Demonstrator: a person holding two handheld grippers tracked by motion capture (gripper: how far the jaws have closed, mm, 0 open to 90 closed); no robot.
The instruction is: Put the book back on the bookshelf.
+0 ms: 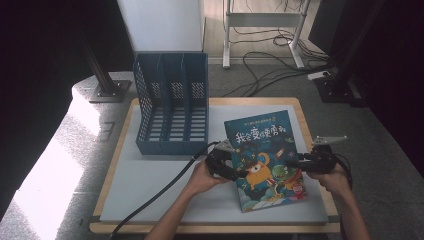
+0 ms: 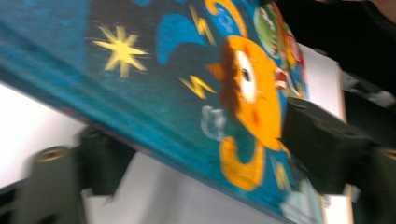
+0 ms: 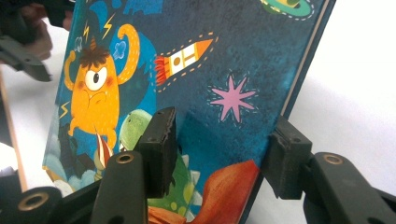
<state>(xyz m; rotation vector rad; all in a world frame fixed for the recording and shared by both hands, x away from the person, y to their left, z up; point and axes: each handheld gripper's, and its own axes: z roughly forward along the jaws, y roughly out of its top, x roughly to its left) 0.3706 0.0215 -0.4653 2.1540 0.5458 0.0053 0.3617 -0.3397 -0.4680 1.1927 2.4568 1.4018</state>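
Both grippers (image 1: 239, 174) (image 1: 292, 163) straddle the book (image 1: 265, 150) beside the file rack (image 1: 172, 107), neither clamped; I must grip evenly before lifting.

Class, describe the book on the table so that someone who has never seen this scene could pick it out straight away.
Start at the wooden-edged table with its grey mat. To the right of the blue three-slot file rack lies the book, between the left claw and the right claw. It is the one flat, colourful thing there: a dark blue cover with an orange one-eyed monster, a rocket and stars.
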